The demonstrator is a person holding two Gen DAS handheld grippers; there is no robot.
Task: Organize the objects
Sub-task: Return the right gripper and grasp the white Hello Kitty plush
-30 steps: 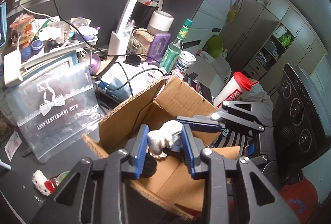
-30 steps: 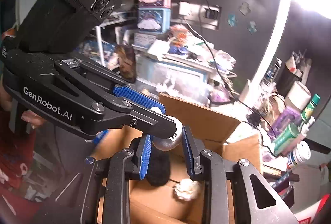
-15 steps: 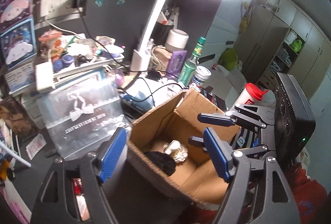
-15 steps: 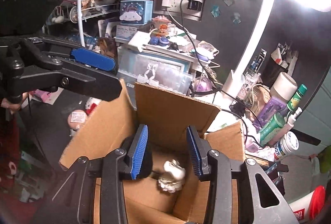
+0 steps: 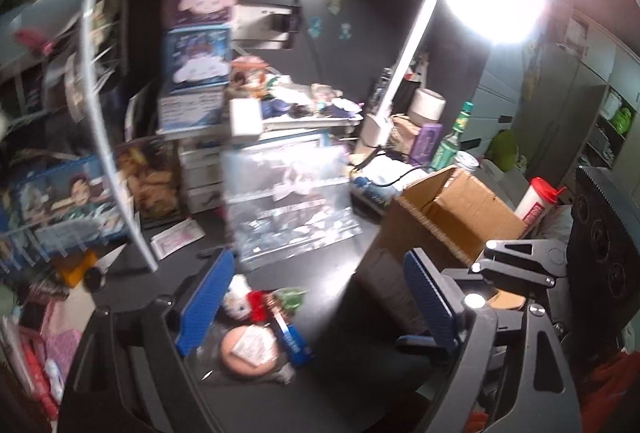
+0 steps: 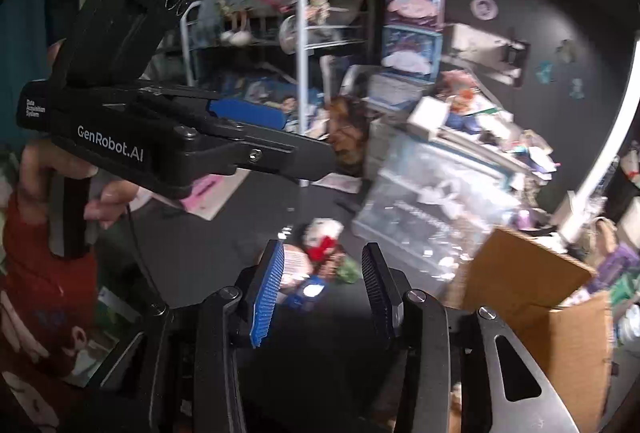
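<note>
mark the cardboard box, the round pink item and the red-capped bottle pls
cardboard box (image 5: 468,211): left wrist view, on the inner face of its far wall.
round pink item (image 5: 250,351): left wrist view, on its white label, on the dark table.
red-capped bottle (image 5: 534,203): left wrist view, on its white body below the cap.

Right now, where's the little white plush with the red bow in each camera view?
Left wrist view: the white plush with the red bow lies on the dark tabletop, lower centre-left, just right of the left gripper's blue left pad.
Right wrist view: it lies centre, above the gap between the right gripper's open jaws.
Shared landmark: the cardboard box, right of the plush in both views.
</note>
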